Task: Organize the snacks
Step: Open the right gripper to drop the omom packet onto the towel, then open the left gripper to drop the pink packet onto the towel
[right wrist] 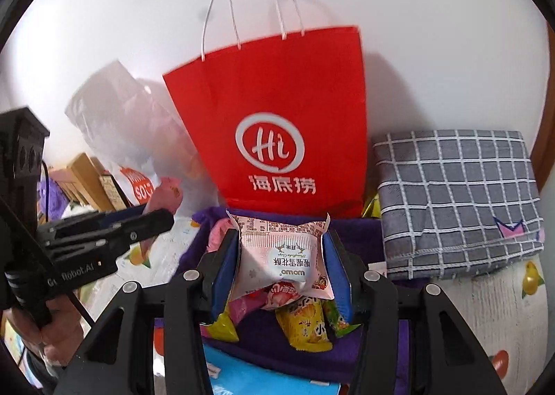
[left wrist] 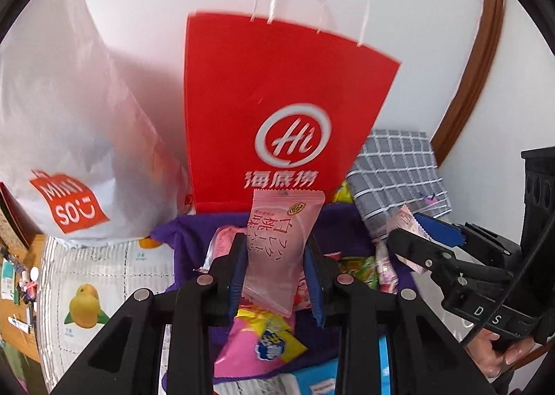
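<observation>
The white wall filled the background, and against it stood the red paper bag with white twisted handles, upright, its printed front facing both cameras. To its left leaned a white plastic bag bearing a red label, touching or nearly touching the red bag's lower edge. To the right of the red bag lay a folded grey checked cloth, just beside the bag's base. In front of the red bag sat a purple cloth bin holding a loose heap of snack packets, yellow, green and pink; it rested on a fruit-printed table cover. Above the bin, the left gripper was clamped as tightly as it went on a pale pink peach-flavour packet, held upright between the blue pads, its top edge reaching the foot of the red bag in that view. The right gripper was closed partway on a wider pink-and-white snack packet, which bulged between its pads, also lifted over the bin and in front of the red bag. A hand showed beneath the left tool's handle. A small pink and yellow packet lay below the left jaws.
</observation>
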Motion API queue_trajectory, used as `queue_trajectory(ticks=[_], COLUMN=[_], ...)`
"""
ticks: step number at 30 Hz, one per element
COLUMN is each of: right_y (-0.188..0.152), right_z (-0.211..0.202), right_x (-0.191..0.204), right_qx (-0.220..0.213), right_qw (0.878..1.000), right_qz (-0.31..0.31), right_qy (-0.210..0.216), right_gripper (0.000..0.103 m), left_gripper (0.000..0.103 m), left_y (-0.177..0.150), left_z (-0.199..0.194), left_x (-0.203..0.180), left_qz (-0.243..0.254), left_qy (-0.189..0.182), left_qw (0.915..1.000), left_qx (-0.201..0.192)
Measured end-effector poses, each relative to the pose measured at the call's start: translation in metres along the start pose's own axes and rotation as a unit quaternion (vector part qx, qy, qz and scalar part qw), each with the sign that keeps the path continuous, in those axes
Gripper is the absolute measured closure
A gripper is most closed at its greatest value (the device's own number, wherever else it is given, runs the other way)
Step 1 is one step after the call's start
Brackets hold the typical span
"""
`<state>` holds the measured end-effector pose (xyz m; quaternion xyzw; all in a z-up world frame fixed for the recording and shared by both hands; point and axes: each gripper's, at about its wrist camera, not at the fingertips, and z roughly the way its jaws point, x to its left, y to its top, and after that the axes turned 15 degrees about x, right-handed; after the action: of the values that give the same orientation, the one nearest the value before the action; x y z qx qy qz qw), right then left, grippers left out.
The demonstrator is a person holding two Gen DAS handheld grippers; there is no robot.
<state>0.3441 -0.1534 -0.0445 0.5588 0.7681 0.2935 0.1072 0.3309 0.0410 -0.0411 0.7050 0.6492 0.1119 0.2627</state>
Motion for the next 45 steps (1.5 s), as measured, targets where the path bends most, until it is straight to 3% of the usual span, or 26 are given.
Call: queue_trajectory(ticks=[5,8,16,23,36,41,45], right_y=[-0.003,-0.004,-0.004,-0.008,-0.018,-0.018,-0.014], right_z=[0.033,0.048,0.064,0.082,0.094,0.094,0.091], right_x=[-0.006,-0.009,-0.015,-0.001,0.015,0.011,0.007], right_qx=[0.039,0.061,0.076,0.106,0.115,0.120,0.124], right_qw=[0.999,0.998,0.997,0.994,0.985,0.985,0.985], right_qz=[-0.007,-0.009,-0.006,-0.039,-0.090,-0.087,-0.076], right_qy=[-0.003,0.006,0.007,-0.001,-0.089,-0.094,-0.087], right_gripper=[0.054,0.054,0.054,0.053,0.051,0.049,0.041], left_gripper=[0.073,0.073,0.073,0.073,0.073,0.072,0.072], left_y=[0.003,0.003,0.002,0.000,-0.002,-0.001,0.001], left_z=[0.034,0.040,0.051,0.064,0.084,0.087,0.087], left_x=[0.019,0.028,0.027,0.015,0.008,0.006,0.004], left_qz=[-0.023,-0.034,-0.038,-0.027,-0.027,-0.026,-0.023], left_qy=[-0.022,-0.042,-0.055,-0.054,-0.034,-0.034,-0.036], left_qw=[0.9987,0.9974,0.9961,0.9954,0.9938,0.9937,0.9939], left_qx=[0.040,0.048,0.057,0.074,0.102,0.104,0.101])
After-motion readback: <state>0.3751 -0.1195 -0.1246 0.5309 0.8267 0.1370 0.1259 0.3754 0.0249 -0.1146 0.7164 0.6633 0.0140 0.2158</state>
